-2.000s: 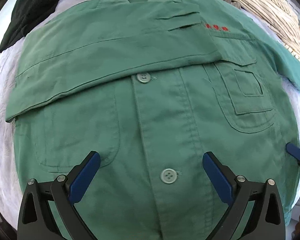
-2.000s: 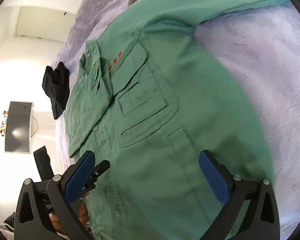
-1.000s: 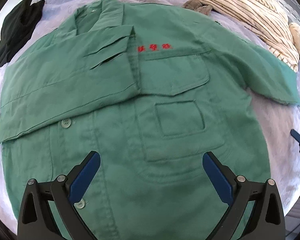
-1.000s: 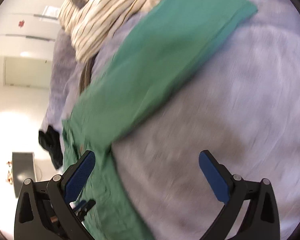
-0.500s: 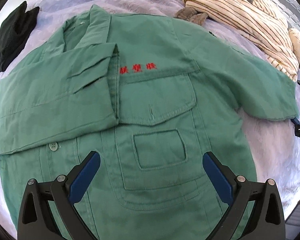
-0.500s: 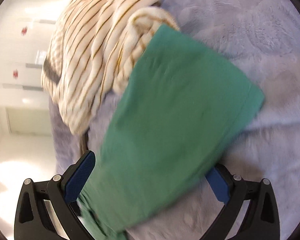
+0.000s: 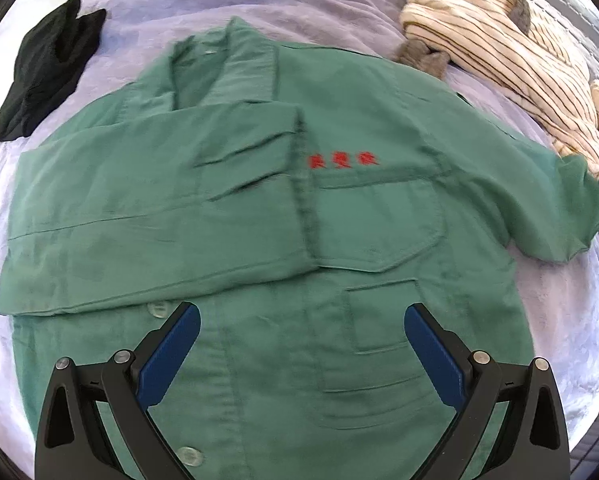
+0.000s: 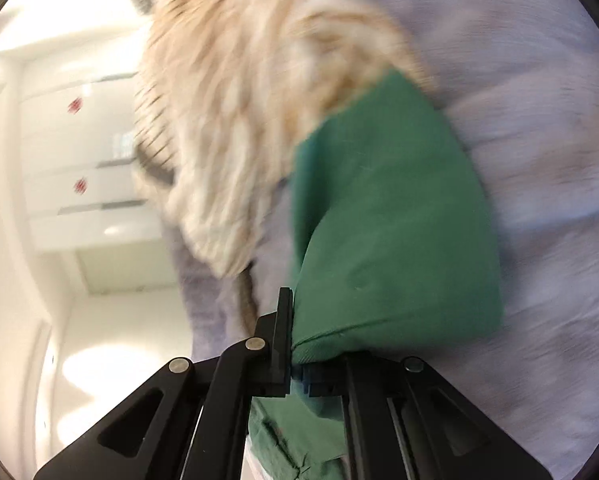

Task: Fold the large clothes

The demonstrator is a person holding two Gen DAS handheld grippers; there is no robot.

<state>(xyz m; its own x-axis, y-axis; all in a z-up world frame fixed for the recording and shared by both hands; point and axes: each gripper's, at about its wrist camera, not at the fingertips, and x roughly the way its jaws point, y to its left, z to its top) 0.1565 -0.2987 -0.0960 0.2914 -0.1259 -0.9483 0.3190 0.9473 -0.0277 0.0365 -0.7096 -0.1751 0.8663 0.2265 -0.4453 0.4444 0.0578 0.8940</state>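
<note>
Bed (image 7: 339,4) carries green jacket (image 7: 259,280) flat, front up, one sleeve folded across chest. Striped sweater (image 7: 499,40) beside its other sleeve (image 8: 391,220), black garment (image 7: 47,68) near collar. Left gripper (image 7: 301,356) spread above hem, empty. Right gripper (image 8: 295,364) just closed, pinching that sleeve's cuff.
</note>
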